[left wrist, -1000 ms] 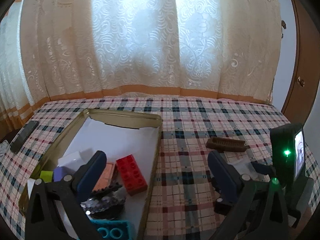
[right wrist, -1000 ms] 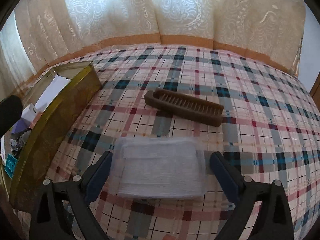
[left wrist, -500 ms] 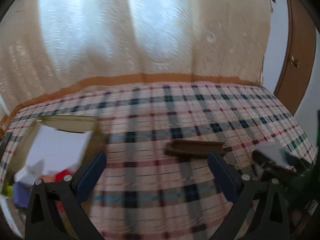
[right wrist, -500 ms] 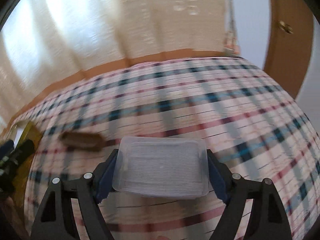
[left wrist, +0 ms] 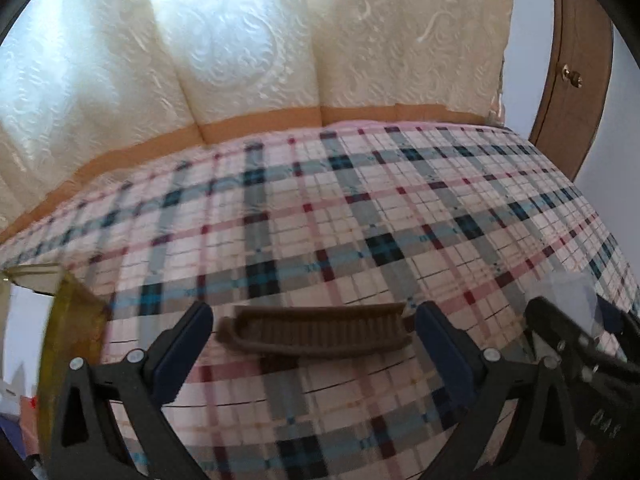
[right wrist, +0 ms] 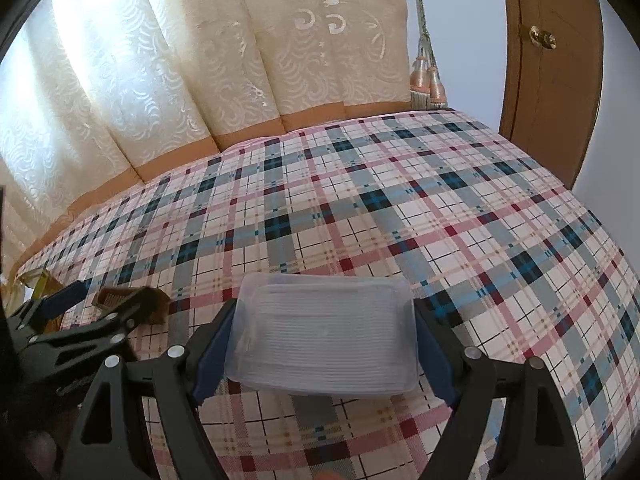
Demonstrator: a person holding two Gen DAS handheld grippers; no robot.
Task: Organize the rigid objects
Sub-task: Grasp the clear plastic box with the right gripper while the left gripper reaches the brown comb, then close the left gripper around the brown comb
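A bed covered in a plaid cloth (right wrist: pixel 400 216) of pink, blue and white fills the room's foreground, with cream patterned curtains (left wrist: pixel 248 48) hanging behind it and a wooden door (right wrist: pixel 548 48) with a brass knob off to the right.

The right gripper (right wrist: pixel 324 340) holds a clear, ribbed plastic tray (right wrist: pixel 324 332), rectangular with rounded corners. Its two blue-padded jaws press against the tray's short ends, clamping it above the cloth.

The left gripper (left wrist: pixel 312 340) is spread wide, holding nothing. Its blue pads (left wrist: pixel 182 344) sit to either side of a brown, comb-like ridged piece (left wrist: pixel 316 330) that lies flat on the plaid cloth, with a small gap showing at each end. Whether the pads touch the cloth cannot be told.

At the far left, the corner of a gold-coloured metal tin (left wrist: pixel 68 332) rests on the bed, near the brown piece. White paper and a few small items show inside it, too blurred to name.
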